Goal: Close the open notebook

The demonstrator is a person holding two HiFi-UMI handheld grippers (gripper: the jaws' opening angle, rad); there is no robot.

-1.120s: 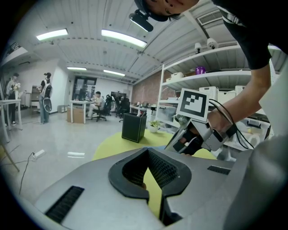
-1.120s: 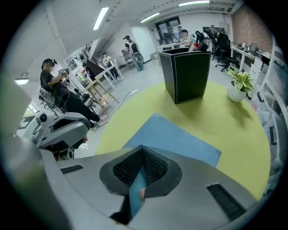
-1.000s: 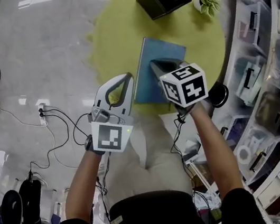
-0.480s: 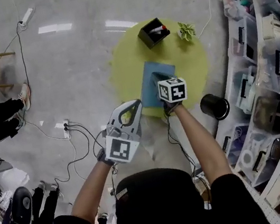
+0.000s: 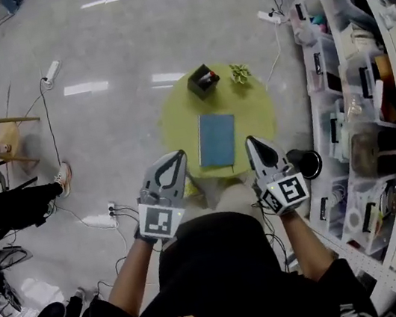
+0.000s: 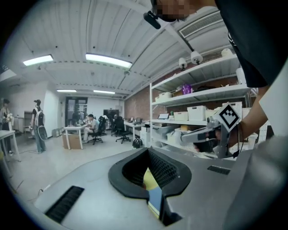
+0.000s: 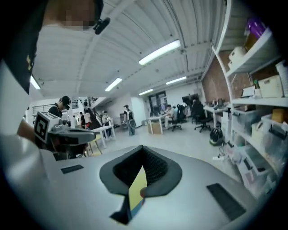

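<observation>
The blue notebook (image 5: 217,139) lies closed and flat on the round yellow-green table (image 5: 176,120), far below in the head view. My left gripper (image 5: 175,156) is held high over the table's near left edge, jaws together with nothing in them. My right gripper (image 5: 250,141) hangs at the same height over the near right edge, also shut and empty. Neither touches the notebook. Through the slit between the left jaws, a sliver of the notebook (image 6: 154,200) and the table (image 6: 150,179) shows. The right gripper view points out level across the room.
A black box (image 5: 202,81) with a red-capped marker and a small potted plant (image 5: 240,73) stand at the table's far edge. A black bin (image 5: 306,162) sits on the floor to the right, by storage shelves (image 5: 367,86). Cables and a power strip (image 5: 112,209) lie at the left.
Both grippers have risen well above the table. The right gripper has come off the notebook and moved to its right. The head view has pulled far back from the table.
</observation>
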